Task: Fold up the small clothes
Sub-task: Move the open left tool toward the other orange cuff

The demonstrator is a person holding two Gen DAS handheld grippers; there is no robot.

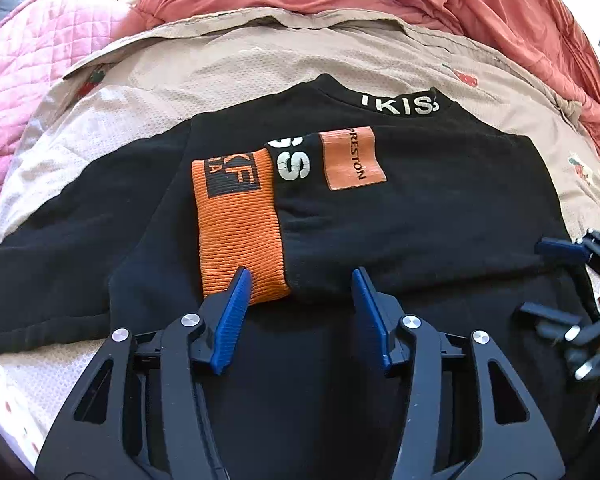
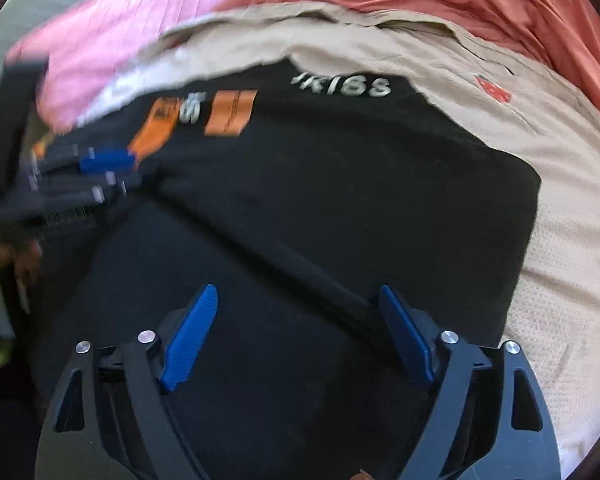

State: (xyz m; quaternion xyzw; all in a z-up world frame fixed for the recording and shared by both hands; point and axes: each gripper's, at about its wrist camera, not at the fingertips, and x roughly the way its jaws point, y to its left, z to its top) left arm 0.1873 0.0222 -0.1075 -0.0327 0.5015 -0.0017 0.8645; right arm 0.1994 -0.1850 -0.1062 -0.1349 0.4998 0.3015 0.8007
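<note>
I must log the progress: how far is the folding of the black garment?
Done: both sleeves of the black garment lie folded inward, the orange cuff on top. In hand: nothing; the left gripper and right gripper are open. Left: folding the body.

A black sweatshirt (image 1: 420, 208) lies flat and partly folded on the bed, spread ahead of and beneath both pairs of jaws. Its orange ribbed cuff (image 1: 240, 232) is folded across the body, its end just ahead of the left jaws. Beyond it sit an orange patch (image 1: 350, 158) and white collar lettering (image 1: 398, 105).
</note>
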